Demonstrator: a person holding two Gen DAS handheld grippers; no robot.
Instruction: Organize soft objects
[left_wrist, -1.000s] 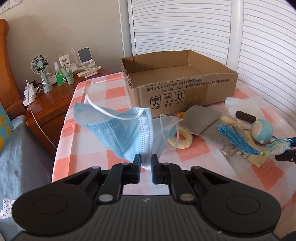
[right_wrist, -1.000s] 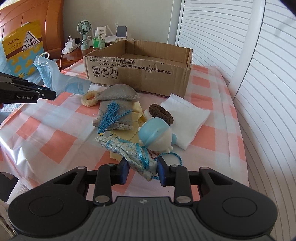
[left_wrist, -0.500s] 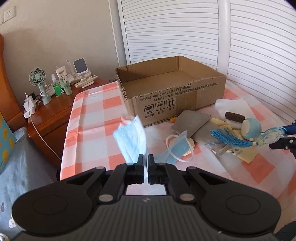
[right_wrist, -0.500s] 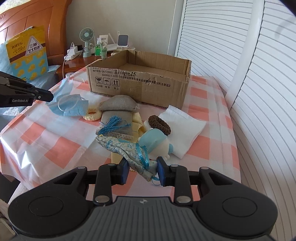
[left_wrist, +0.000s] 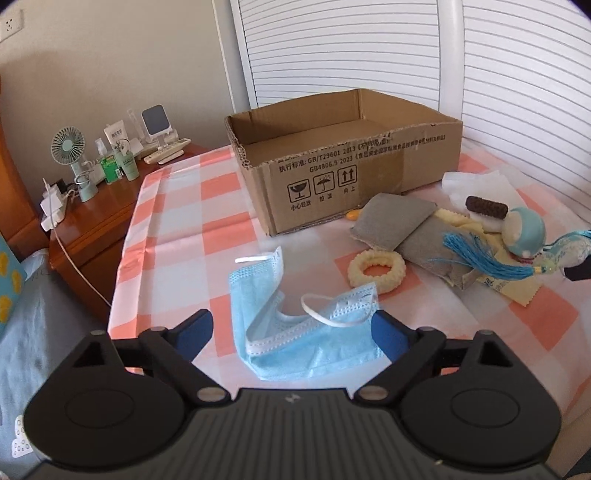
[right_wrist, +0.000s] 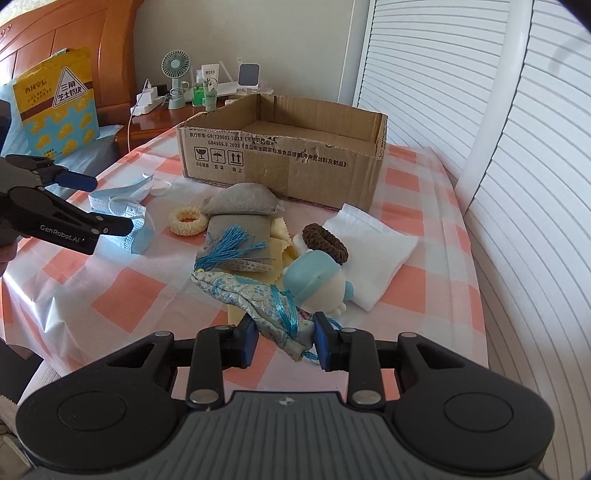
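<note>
A blue face mask (left_wrist: 295, 332) lies crumpled on the checked tablecloth, between the wide-open jaws of my left gripper (left_wrist: 291, 330); it also shows in the right wrist view (right_wrist: 122, 218) beside the left gripper (right_wrist: 99, 203). My right gripper (right_wrist: 284, 339) is shut on a blue brocade pouch (right_wrist: 255, 302) with a blue tassel (right_wrist: 229, 247), held just above the table. An open cardboard box (left_wrist: 343, 162) stands behind the pile of soft items.
The pile holds two grey pouches (right_wrist: 240, 203), a cream scrunchie (right_wrist: 187, 220), a brown scrunchie (right_wrist: 325, 243), a blue-and-white plush toy (right_wrist: 317, 284), yellow cloths and a white cloth (right_wrist: 373, 251). A wooden nightstand (left_wrist: 85, 221) with a fan and bottles stands left.
My left gripper opened and let the mask drop onto the tablecloth. The right gripper stayed shut on the pouch and lifted it slightly, dragging the tassel.
</note>
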